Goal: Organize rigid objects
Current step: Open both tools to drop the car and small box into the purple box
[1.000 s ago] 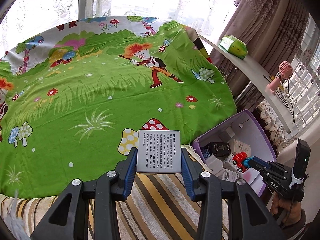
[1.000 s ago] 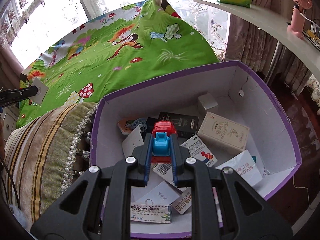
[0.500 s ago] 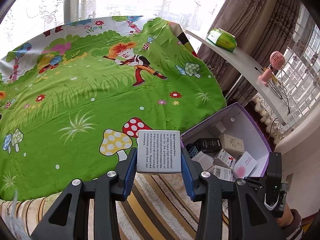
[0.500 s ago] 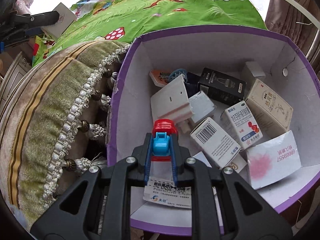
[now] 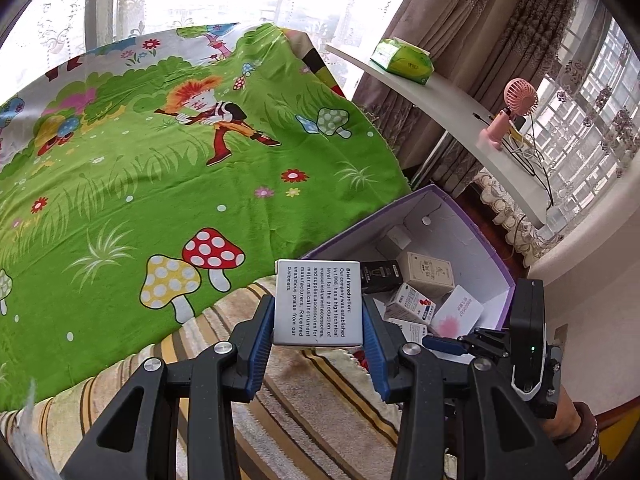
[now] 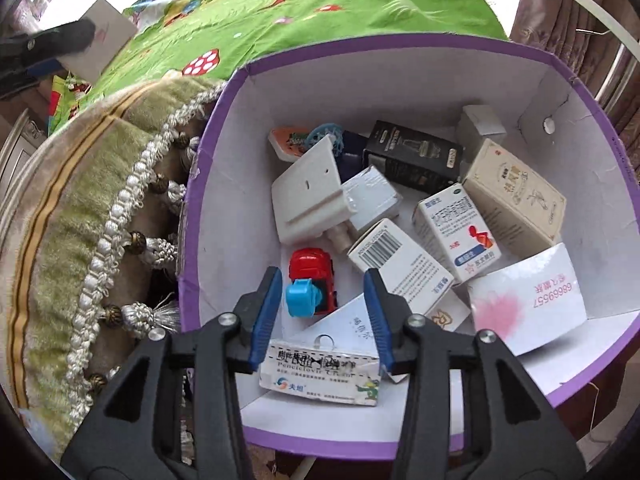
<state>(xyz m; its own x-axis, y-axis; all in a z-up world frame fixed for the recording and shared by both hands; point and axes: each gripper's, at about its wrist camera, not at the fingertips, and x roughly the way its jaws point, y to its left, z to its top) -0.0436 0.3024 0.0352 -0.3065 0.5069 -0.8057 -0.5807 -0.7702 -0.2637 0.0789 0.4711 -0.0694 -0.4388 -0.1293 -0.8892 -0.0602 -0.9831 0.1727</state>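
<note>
The right hand-held gripper (image 6: 320, 300), its jaws just opening, is releasing the red-and-blue plastic toy truck (image 6: 312, 282) into the purple-rimmed cardboard box (image 6: 400, 42). The left hand-held gripper (image 5: 319, 326) is clamping a grey printed carton (image 5: 319, 304) beside the box; dropping it carelessly risks knocking the truck.

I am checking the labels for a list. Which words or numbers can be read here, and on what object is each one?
"Brief Introduction: Our company was established in 1996": grey box in the left hand-held gripper.
"6666957": white and pink box.
"Penciclovir": flat box at the purple box's near edge.
Other print: too small or blurred.
</note>
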